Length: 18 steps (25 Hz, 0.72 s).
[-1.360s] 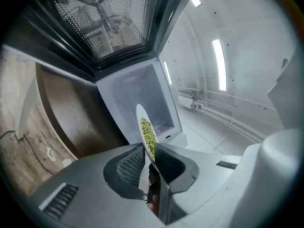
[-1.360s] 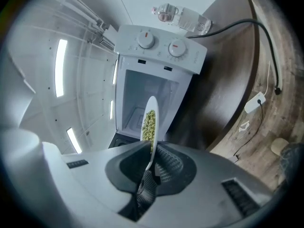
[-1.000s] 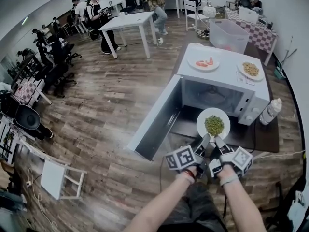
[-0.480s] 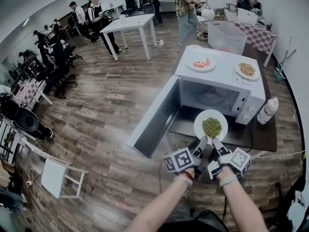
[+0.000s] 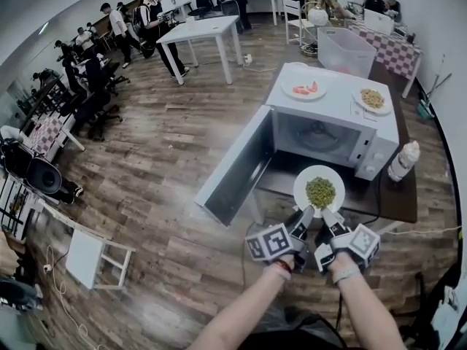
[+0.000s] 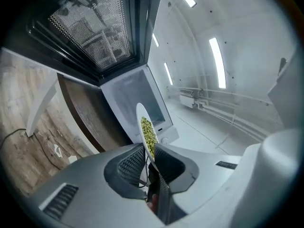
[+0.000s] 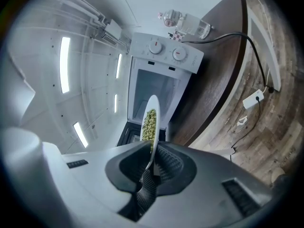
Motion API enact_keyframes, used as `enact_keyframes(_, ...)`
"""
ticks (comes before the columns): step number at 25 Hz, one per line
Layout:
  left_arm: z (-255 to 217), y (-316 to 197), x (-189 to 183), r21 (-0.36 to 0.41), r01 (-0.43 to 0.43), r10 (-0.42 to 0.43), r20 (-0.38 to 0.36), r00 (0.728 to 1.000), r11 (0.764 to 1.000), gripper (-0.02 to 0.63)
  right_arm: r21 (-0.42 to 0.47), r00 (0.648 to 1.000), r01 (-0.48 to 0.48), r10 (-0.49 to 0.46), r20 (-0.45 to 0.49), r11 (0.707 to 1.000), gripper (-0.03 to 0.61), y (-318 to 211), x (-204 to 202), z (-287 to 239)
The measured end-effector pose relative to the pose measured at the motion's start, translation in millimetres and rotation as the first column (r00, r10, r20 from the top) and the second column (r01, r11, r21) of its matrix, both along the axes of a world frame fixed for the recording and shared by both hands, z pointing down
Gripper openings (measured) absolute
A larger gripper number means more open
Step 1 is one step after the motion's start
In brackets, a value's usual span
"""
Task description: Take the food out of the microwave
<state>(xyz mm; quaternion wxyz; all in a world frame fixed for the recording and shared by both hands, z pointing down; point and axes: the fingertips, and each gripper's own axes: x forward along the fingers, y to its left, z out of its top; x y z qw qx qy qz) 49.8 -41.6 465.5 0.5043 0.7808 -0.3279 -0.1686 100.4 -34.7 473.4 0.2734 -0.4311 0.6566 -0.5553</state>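
Fingers of my left gripper (image 5: 307, 213) and right gripper (image 5: 326, 215) clench the round white plate of green peas (image 5: 300, 194), outside the white microwave (image 5: 336, 105).

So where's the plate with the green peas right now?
In the head view the plate is lower centre-right, just outside the open microwave, its near rim pinched by the left gripper and right gripper.

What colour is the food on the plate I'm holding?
Yellowish green food, on a white plate; the head view shows it best.
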Motion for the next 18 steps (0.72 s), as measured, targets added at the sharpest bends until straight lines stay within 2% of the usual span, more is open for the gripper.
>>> enact_keyframes(5, -0.5, 11.5, 2.2, -0.002, -0.012, 0.012, 0.001, 1.000, 1.000, 0.051, -0.011, 1.000, -0.010, 0.010, 0.000, 1.000, 0.032, 12.6, 2.8, 1.2)
enact_keyframes(9, 0.9, 21.5, 0.1, -0.003, -0.013, 0.013, 0.006, 1.000, 1.000, 0.051, 0.016, 1.000, -0.007, 0.006, 0.010, 1.000, 0.032, 19.4, 1.1, 1.3)
enact_keyframes(18, 3.0, 41.8, -7.7, -0.012, 0.007, -0.006, 0.011, 1.000, 1.000, 0.051, -0.015, 1.000, 0.007, -0.007, 0.017, 1.000, 0.031, 40.2, -6.4, 3.9)
